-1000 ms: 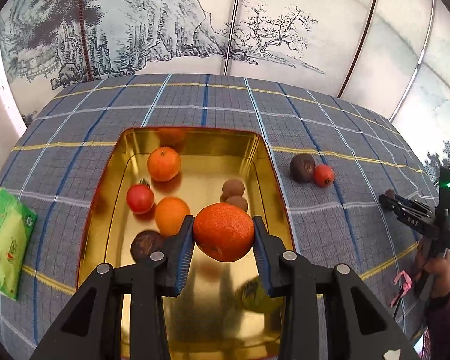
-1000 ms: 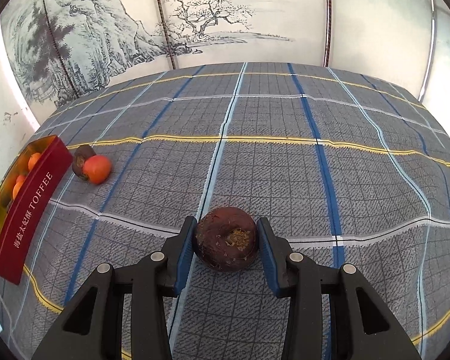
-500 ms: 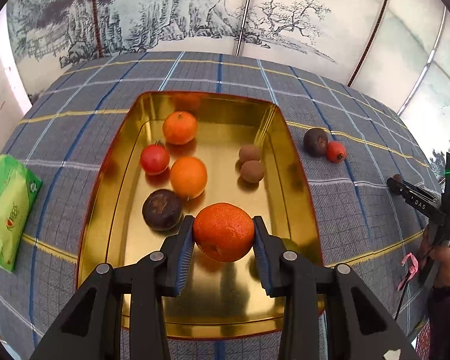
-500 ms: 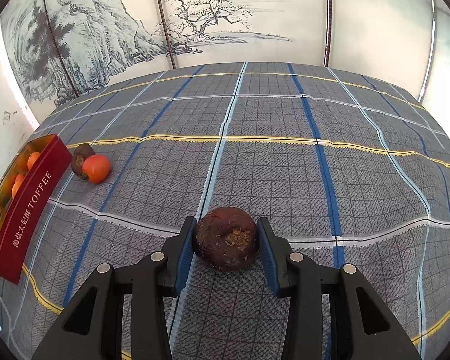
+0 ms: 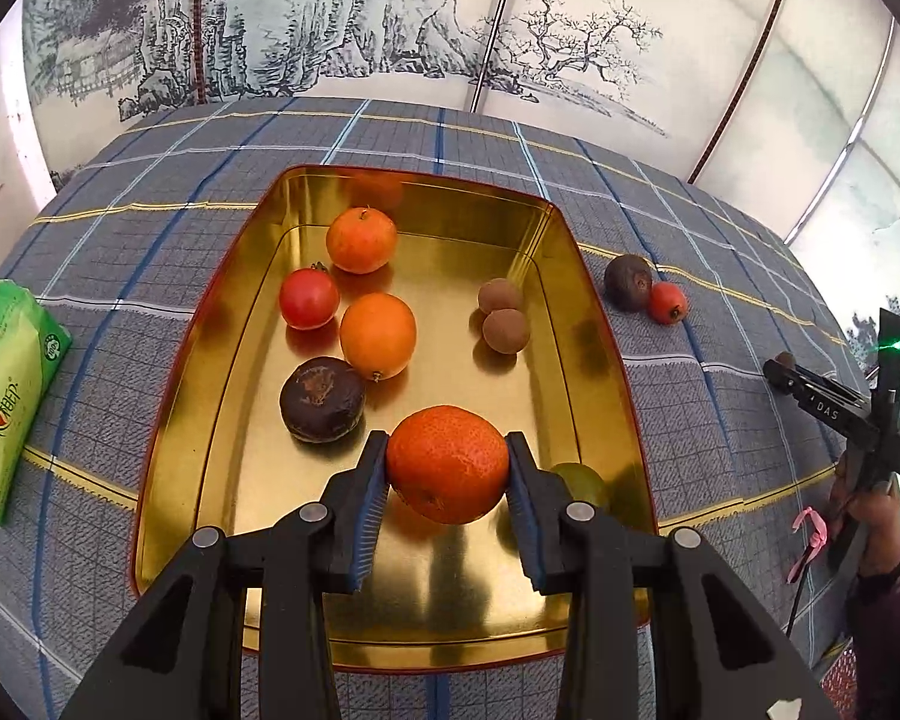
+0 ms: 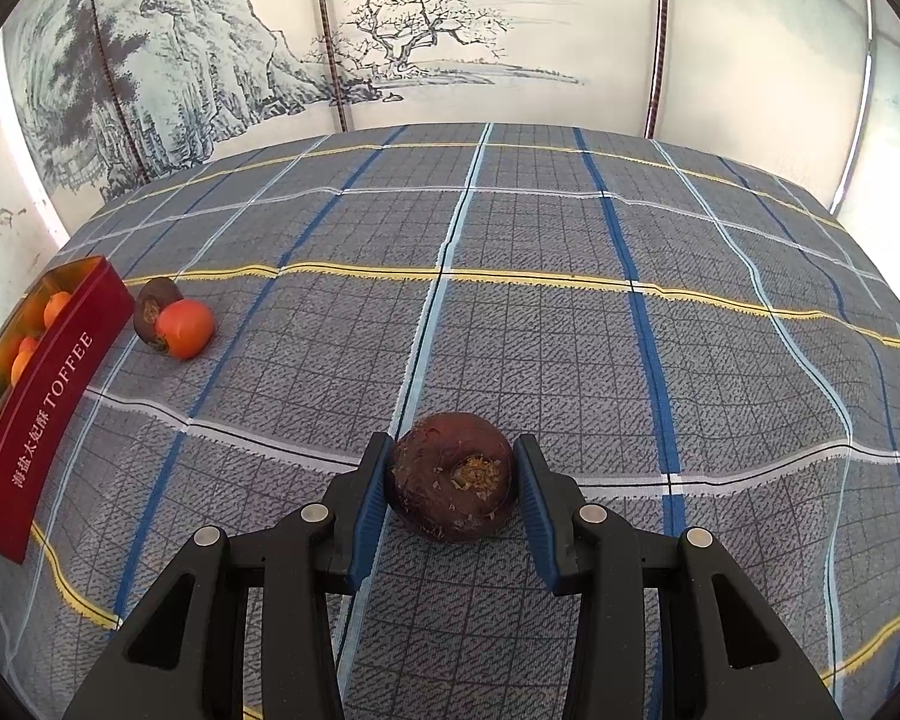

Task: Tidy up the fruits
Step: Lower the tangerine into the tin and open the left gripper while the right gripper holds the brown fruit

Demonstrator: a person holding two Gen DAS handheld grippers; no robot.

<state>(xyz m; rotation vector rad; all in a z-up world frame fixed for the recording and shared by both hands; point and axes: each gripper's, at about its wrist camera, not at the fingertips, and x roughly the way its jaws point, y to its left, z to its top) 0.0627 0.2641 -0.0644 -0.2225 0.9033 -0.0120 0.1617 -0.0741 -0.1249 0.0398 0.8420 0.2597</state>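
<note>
My left gripper (image 5: 446, 447) is shut on a mandarin orange (image 5: 450, 477), held over the near end of a gold tin (image 5: 594, 312). In the tin lie two oranges (image 5: 378, 335), a red fruit (image 5: 308, 299), a dark fruit (image 5: 322, 399), two small brown fruits (image 5: 505, 330) and a green fruit (image 5: 585, 480) half hidden behind my finger. My right gripper (image 6: 450, 462) is shut on a dark brown fruit (image 6: 453, 483) low over the plaid cloth. It also shows in the left wrist view as the right gripper (image 5: 810, 396). A dark fruit (image 6: 152, 307) and a red-orange fruit (image 6: 184, 327) lie on the cloth beside the tin (image 6: 48, 402).
A green packet (image 5: 6, 384) lies on the cloth left of the tin. A painted screen (image 6: 390, 48) stands along the table's far edge. A person's hand (image 5: 870, 498) holds the right gripper at the right edge. Bare plaid cloth (image 6: 570, 330) stretches ahead of the right gripper.
My left gripper has drawn back with the orange from the middle of the tin toward its near end, and the near rim now shows. The right gripper and its fruit have kept still.
</note>
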